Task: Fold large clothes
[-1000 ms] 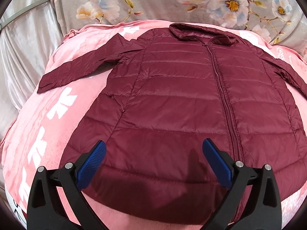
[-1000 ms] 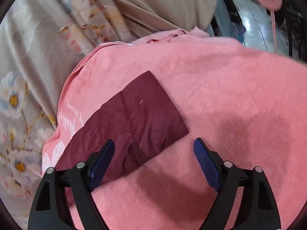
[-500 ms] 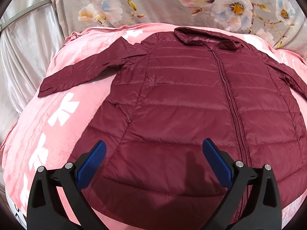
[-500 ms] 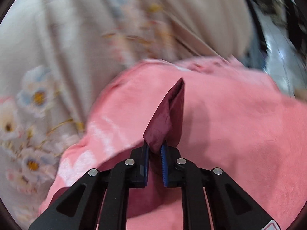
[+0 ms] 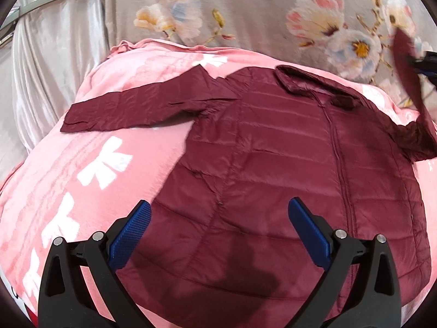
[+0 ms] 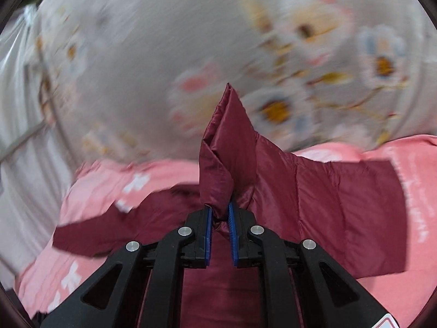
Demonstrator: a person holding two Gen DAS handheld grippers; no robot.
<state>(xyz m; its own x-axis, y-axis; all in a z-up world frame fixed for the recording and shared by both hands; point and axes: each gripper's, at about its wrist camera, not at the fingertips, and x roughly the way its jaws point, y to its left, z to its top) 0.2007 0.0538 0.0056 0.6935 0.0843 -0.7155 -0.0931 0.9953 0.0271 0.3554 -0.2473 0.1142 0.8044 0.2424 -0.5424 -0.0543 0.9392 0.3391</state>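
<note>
Jacket (image 5: 286,169): maroon, quilted in horizontal bands. Blanket (image 5: 90,147): pink, white bow-like motifs. Curtain (image 5: 245,13): grey-beige, pink, white and yellow flowers. Gripper pads (image 5: 131,236): blue, on black arms.

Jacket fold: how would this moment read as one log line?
right gripper: shut on sleeve, lifted | left gripper: open above jacket | blanket

Pink plush blanket (image 5: 82,147) with white bow-like prints, spread over a bed-like surface. Behind it, grey fabric backdrop (image 5: 245,13) printed with pink, white and blue flowers, blurred in the right wrist view (image 6: 191,41). At far left, pale satin drape (image 5: 46,54) in vertical folds. Soft, even light.
</note>
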